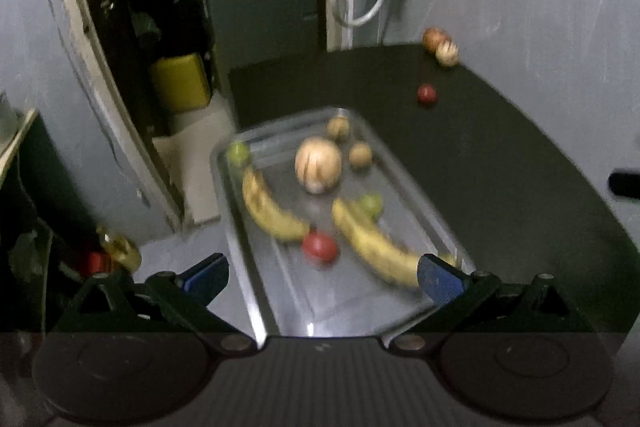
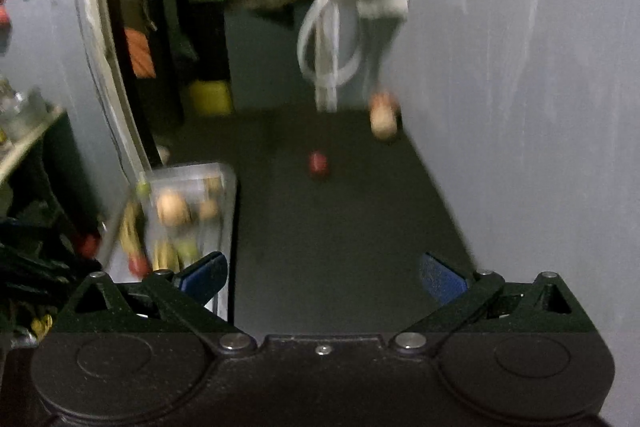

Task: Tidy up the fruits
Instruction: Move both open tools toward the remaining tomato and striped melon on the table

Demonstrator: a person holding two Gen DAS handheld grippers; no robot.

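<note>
Overhead, shiny metal tray (image 1: 400,163) – curved bananas (image 1: 272,207), round pale melon (image 1: 318,165) – matte dark table (image 1: 500,155), both claws (image 1: 322,277) (image 2: 322,277) wide, empty

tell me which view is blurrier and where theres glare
Right wrist view is blurrier: the tray and hanging white cable smear with motion. Left wrist view is softer only on the fruit, with glare on the tray's near end. Both are dim, with fisheye bending at the edges.

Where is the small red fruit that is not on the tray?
The red fruit lies alone on the dark table, beyond the tray and nearer than the two pale fruits by the wall.
</note>
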